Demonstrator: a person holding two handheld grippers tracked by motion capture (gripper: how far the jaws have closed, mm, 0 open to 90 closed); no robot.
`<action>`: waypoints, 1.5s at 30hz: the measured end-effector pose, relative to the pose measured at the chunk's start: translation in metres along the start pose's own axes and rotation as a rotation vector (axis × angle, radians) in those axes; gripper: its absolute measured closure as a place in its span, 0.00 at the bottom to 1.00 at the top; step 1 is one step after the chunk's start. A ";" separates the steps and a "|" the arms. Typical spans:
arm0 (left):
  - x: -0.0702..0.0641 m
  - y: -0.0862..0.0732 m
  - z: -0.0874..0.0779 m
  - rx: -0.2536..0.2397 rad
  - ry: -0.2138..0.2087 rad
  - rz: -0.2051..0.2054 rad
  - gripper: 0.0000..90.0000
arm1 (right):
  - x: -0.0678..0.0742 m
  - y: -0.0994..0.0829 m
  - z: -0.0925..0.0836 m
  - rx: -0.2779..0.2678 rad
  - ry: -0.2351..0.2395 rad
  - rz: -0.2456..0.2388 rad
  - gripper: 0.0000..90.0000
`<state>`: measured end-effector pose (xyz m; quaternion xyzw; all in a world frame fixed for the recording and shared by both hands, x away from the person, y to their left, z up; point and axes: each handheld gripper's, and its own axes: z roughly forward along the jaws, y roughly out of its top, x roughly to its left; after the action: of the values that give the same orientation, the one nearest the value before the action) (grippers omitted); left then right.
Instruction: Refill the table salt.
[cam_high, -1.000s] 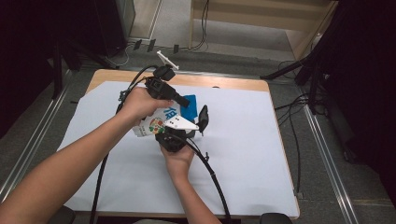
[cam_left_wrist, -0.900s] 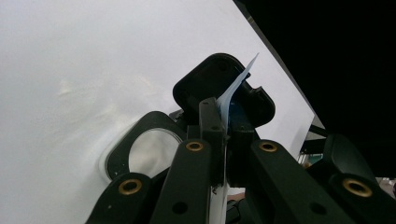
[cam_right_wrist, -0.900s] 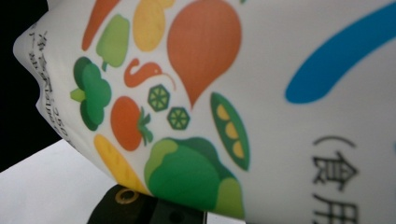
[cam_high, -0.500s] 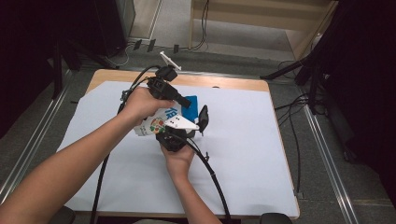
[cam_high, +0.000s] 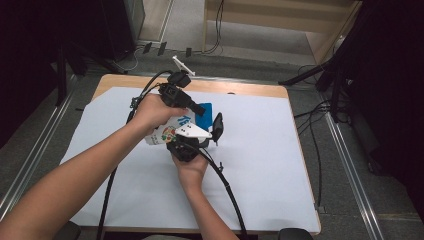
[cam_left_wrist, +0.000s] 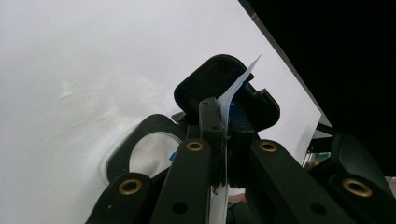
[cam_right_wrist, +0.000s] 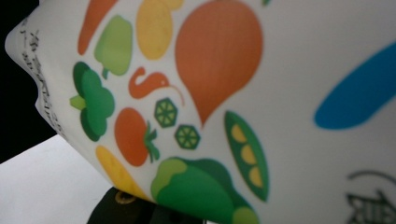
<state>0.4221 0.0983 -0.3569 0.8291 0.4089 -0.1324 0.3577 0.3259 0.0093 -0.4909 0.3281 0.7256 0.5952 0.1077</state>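
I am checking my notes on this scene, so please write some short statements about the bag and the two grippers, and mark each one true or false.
1. The left gripper is shut on a thin edge of the bag. True.
2. The bag is printed with vegetable pictures. True.
3. The bag lies flat on the table, untouched. False: both hands hold it up above the white table cover.
4. The table cover is dark green. False: it is white.
5. The right gripper is beside the bag, near the middle of the table. True.
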 end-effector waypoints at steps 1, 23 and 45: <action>0.000 0.000 0.000 -0.001 0.005 0.005 1.00 | 0.000 0.000 0.000 -0.001 0.003 -0.006 1.00; -0.001 0.003 0.004 0.026 0.034 0.014 0.99 | 0.005 0.001 -0.003 -0.004 0.004 0.008 1.00; -0.002 0.003 0.005 0.027 0.019 0.009 0.99 | 0.004 -0.002 0.000 -0.013 0.017 0.032 1.00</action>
<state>0.4232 0.0925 -0.3574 0.8369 0.4067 -0.1284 0.3431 0.3222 0.0115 -0.4923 0.3337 0.7172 0.6045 0.0941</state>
